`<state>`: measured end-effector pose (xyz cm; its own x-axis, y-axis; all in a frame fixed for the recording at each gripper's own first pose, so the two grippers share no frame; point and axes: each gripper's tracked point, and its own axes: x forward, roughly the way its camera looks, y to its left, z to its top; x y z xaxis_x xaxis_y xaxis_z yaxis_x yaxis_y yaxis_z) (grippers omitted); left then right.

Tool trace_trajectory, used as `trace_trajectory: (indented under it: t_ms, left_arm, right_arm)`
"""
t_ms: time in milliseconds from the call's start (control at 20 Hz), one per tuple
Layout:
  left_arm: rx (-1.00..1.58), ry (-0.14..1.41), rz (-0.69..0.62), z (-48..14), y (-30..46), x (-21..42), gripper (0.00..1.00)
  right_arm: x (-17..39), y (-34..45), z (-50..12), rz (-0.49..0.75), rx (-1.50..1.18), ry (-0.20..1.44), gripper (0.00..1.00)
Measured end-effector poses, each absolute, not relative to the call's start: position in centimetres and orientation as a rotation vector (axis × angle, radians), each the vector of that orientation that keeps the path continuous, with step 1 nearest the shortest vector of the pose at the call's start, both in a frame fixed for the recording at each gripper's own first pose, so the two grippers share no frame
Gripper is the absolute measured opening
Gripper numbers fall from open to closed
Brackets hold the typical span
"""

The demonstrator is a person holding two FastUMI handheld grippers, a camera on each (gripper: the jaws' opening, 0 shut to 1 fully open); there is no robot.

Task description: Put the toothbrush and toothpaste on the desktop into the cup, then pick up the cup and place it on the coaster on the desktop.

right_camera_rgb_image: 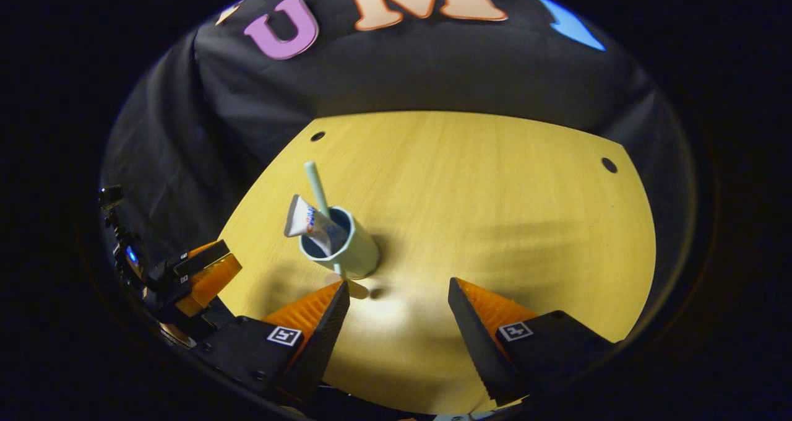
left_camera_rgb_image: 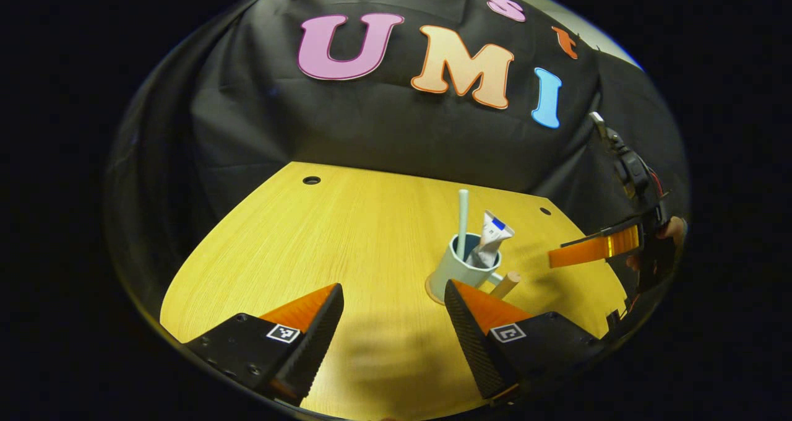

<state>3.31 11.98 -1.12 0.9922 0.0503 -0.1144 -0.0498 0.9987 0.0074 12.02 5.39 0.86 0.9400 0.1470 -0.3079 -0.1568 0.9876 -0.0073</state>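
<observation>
Both grippers hover spread over the desktop [right_camera_rgb_image: 495, 179] (left gripper [left_camera_rgb_image: 393, 322], right gripper [right_camera_rgb_image: 399, 322]), near the cup [left_camera_rgb_image: 461, 269] holding toothbrush [left_camera_rgb_image: 462, 220] and toothpaste [left_camera_rgb_image: 489, 241]

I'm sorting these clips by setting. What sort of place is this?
Likely a staged recording booth, not a real bathroom: a bare wooden desktop backed by black cloth, with just a cup holding a toothbrush and toothpaste.
</observation>
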Motion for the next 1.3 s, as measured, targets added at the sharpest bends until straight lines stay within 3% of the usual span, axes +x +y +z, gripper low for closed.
trace_trajectory:
  t_ms: [50, 150, 300, 400, 450, 1300]
  left_arm:
    - [0.006, 0.111, 0.054, -0.9, 11.3, 3.3, 0.95]
    - [0.009, 0.105, 0.054, -0.3, 9.9, 3.5, 0.95]
    - [0.034, 0.072, 0.052, 0.8, 7.5, 3.8, 0.95]
    - [0.046, 0.053, 0.05, 1.1, 5.9, 3.9, 0.95]
    - [0.046, 0.044, 0.049, 1.2, 5.0, 3.9, 0.95]
    - [0.023, 0.03, 0.003, -0.1, -2.9, 4.1, 0.95]
  right_arm:
    - [11.3, 3.9, 1.3, 0.133, 0.003, 0.276, 0.99]
    - [9.4, 1.2, 1.8, 0.106, 0.072, 0.208, 0.94]
    - [6.4, -2.8, 2.1, 0.076, 0.13, 0.118, 0.99]
    - [4.3, -4.4, 1.8, 0.068, 0.136, 0.076, 0.94]
    - [3.7, -5.4, 1.6, 0.059, 0.135, 0.06, 0.99]
    - [-1.3, -11.7, -0.4, 0.075, 0.239, -0.043, 0.99]
